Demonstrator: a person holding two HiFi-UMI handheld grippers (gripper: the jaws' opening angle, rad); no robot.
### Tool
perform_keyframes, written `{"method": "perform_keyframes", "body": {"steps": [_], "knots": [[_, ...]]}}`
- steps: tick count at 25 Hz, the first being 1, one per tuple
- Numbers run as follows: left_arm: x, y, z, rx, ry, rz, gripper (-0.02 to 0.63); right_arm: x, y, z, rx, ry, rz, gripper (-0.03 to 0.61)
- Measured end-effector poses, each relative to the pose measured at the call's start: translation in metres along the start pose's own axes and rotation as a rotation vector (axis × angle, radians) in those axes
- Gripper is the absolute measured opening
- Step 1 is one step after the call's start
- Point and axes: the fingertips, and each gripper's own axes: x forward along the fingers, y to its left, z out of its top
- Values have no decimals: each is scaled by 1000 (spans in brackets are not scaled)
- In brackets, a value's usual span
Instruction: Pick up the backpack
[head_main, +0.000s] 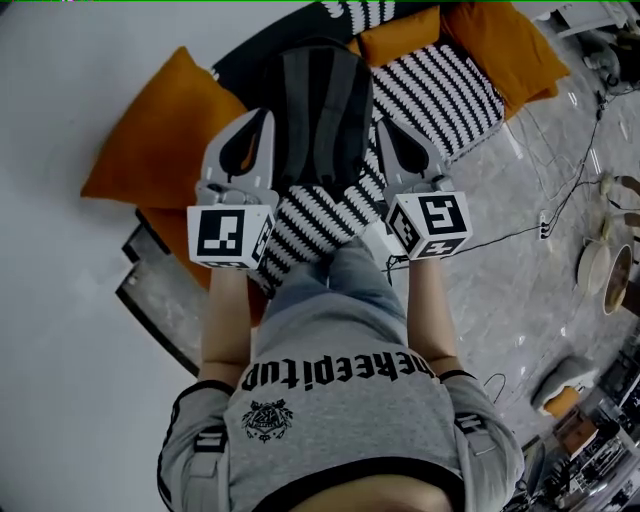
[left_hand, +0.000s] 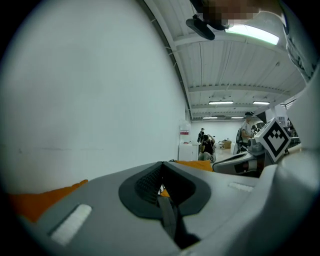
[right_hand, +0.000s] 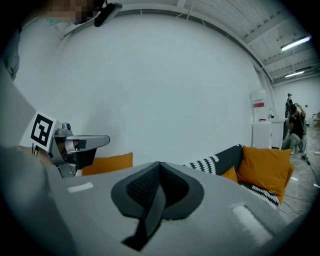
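- Pale wall (head_main: 60, 80) and glossy grey floor (head_main: 520, 270). In the head view I look steeply down on a dark grey backpack (head_main: 320, 105). It lies flat on a black-and-white striped cushion (head_main: 440, 85), with orange cushions (head_main: 165, 140) to the left of the backpack and beyond it.
- Head view again: the left gripper (head_main: 263, 120) is just beside the backpack's left edge and the right gripper (head_main: 386, 127) just beside its right edge. My read is that I'm bracketing the backpack so each claw can take one side and the lift stays level. I can't tell whether either tip is touching fabric.
- Left gripper view: the jaws are pressed together with nothing between them. The backpack is hidden under the jaws, and only orange cushion edges and wall show past them. The right gripper sits off to the side, across the backpack.
- Right gripper view: these jaws are also closed and empty, and the backpack is again out of sight below them. The striped cushion and orange cushions show beyond the backpack, and the left gripper's body is visible at the left.
- Task state: the backpack is on the cushion and not lifted.
- Next, as I judge it, both claws have to open before they can grip anything. A strap or side seam looks like the best bite, and the soft bag will probably sag if I grab it unevenly.
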Motion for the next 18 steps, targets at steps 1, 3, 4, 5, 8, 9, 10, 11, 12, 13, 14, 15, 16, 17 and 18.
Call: {"method": "perform_keyframes", "body": {"steps": [1, 3, 4, 5, 8, 9, 10, 11, 12, 13, 14, 15, 16, 17, 18], "knots": [[2, 1, -7, -3, 17, 3, 20, 4, -2, -6, 6, 15, 4, 3], [7, 3, -19, -14, 48, 10, 20, 11, -6, -17, 20, 45, 10, 3], [10, 3, -25, -22, 63, 13, 20, 14, -9, -23, 28, 60, 13, 3], [13, 3, -31, -30, 77, 15, 20, 17, -11, -28, 36, 75, 16, 3], [18, 4, -46, -55, 111, 19, 20, 26, -15, -43, 57, 113, 26, 3], [18, 5, -50, -64, 119, 19, 20, 28, -14, -48, 62, 124, 29, 3], [18, 6, -54, -74, 128, 20, 20, 31, -14, -52, 66, 134, 33, 3], [18, 7, -59, -83, 137, 20, 20, 33, -13, -56, 70, 144, 36, 3], [19, 8, -64, -91, 148, 18, 20, 36, -13, -60, 75, 153, 39, 3], [20, 9, -70, -100, 160, 15, 20, 39, -14, -64, 79, 160, 43, 3], [23, 10, -75, -110, 172, 9, 20, 42, -15, -67, 83, 167, 46, 3], [25, 10, -81, -121, 183, 3, 20, 45, -16, -71, 87, 174, 51, 3], [27, 10, -87, -131, 194, -3, 20, 48, -17, -74, 90, 180, 56, 3], [29, 10, -94, -139, 206, -7, 20, 50, -17, -78, 93, 186, 61, 3], [30, 11, -100, -144, 219, -11, 20, 52, -16, -82, 95, 191, 66, 3]]}}
